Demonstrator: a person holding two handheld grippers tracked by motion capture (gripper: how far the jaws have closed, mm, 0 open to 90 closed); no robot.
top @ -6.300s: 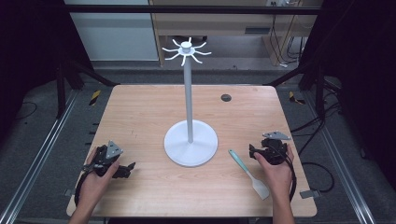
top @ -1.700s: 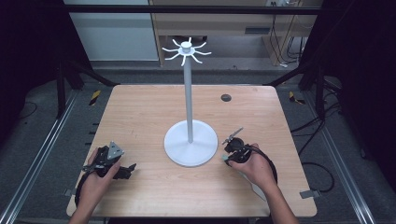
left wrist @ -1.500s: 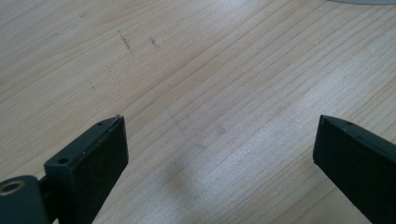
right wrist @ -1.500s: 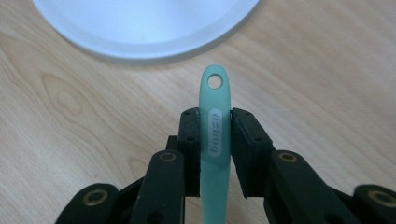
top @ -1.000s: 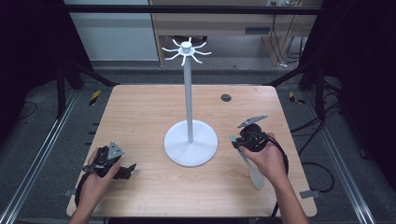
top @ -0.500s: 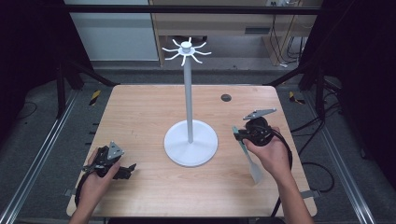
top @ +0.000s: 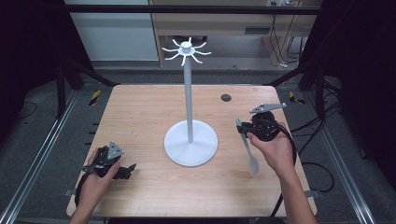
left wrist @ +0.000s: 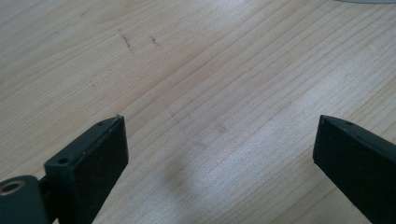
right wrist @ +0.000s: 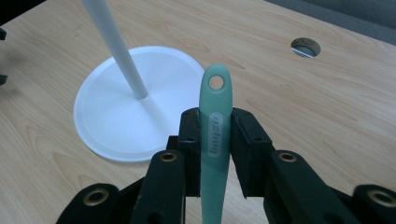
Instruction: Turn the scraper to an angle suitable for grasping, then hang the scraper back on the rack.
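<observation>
The right gripper (right wrist: pixel 215 140) is clamped on the handle of a mint-green silicone spatula (right wrist: pixel 214 135), its two black jaws pressed against either side of the handle just below the hanging hole at the handle's tip (a pale oval logo patch sits between the jaws). In the high view that gripper (top: pixel 243 129) is held above the right half of the wooden desk (top: pixel 140 116), to the right of the stand, and the spatula (top: pixel 247 149) hangs from it with its pale blade pointing down and toward the person, the blade end just beside the right hand (top: pixel 275 149). The white hanging stand (top: pixel 189 112) rises from a round white base near the middle of the desk, a thin pole topped by a ring of short curved hooks. A small round metal-rimmed hole (top: pixel 226 97) lies in the desk surface behind the right gripper. The left gripper (top: pixel 125 170) rests low at the near left corner of the desk, held in the left hand (top: pixel 95 179), well apart from the stand; in the left gripper view its jaws stand spread wide with bare wood grain between them (left wrist: pixel 219 135).
</observation>
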